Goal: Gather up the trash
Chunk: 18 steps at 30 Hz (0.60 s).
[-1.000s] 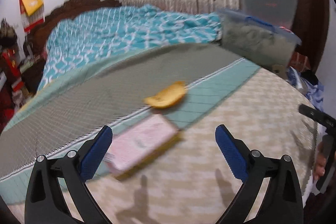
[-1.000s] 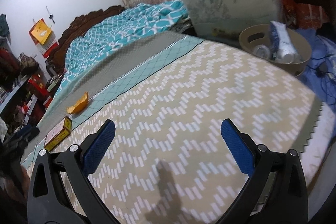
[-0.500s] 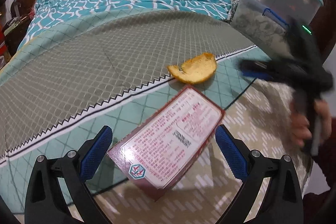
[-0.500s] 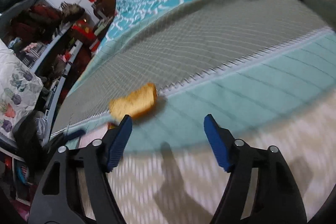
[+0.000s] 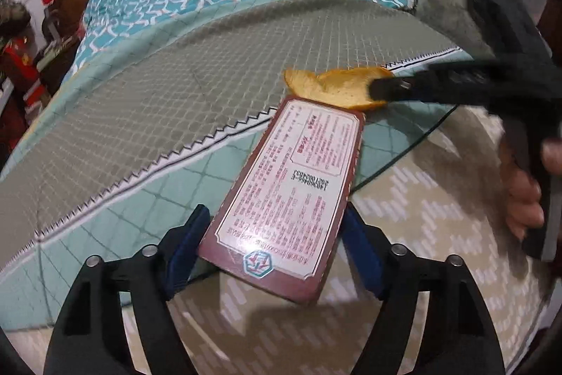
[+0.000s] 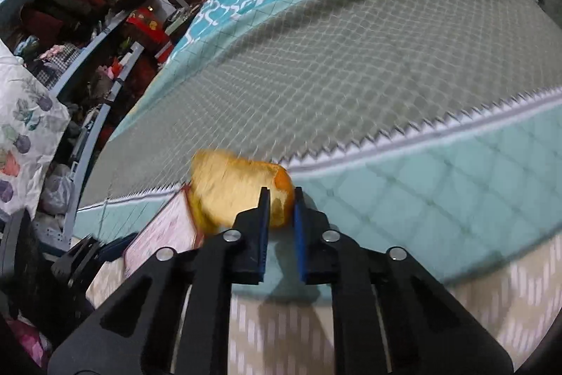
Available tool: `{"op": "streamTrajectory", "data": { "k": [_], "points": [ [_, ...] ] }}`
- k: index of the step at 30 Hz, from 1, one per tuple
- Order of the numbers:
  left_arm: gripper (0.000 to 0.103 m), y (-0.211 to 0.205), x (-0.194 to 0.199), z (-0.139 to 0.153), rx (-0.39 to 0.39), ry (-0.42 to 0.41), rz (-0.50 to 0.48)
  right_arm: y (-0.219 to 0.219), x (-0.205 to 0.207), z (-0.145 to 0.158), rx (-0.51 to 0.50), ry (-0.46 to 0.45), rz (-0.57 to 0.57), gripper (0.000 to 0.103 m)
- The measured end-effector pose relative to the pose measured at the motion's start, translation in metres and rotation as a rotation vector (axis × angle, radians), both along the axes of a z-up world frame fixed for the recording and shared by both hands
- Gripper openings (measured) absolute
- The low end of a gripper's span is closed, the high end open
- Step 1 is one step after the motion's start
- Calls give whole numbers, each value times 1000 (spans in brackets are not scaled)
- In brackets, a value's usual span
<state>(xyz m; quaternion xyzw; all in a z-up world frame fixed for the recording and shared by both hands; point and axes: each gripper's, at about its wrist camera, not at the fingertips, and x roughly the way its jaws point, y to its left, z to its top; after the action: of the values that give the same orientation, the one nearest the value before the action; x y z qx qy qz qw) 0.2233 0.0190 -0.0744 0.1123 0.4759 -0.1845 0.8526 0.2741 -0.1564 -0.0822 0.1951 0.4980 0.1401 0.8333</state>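
Left claw closing around the near end of the flat box lying on the bed; might skid sideways. Farther off, right claw pinched on the orange peel rim, likely to tear or slip.

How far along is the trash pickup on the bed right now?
Nothing looks collected yet. In hand: the right hand-held gripper is shut on the orange peel; the left hand-held gripper is closing around the box. Both pieces remain on the bed, undisposed.
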Motion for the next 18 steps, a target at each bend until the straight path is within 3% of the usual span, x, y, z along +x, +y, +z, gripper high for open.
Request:
{"op": "streamTrajectory", "data": {
  "k": [7,12,14,15,17,18],
  "points": [
    [68,-11,-44,7,-94,50,17,-43,-82,17,39,-33,-24,14],
    [68,-21,-83,6,-79,4,82,-68,-101,16,-9,-37,-40,19],
    [68,-16,-89,6,-78,-9,148,-76,-95,14,-4,-27,-67,54],
    [68,-11,-91,6,-82,-7,192,-75,-92,16,-11,-59,-79,93],
    [69,-3,-96,6,-96,-6,253,-63,-82,19,-72,-99,-49,96],
    [70,1,-98,7,-102,-10,271,-50,-70,19,-114,-105,-15,92]
  ]
}}
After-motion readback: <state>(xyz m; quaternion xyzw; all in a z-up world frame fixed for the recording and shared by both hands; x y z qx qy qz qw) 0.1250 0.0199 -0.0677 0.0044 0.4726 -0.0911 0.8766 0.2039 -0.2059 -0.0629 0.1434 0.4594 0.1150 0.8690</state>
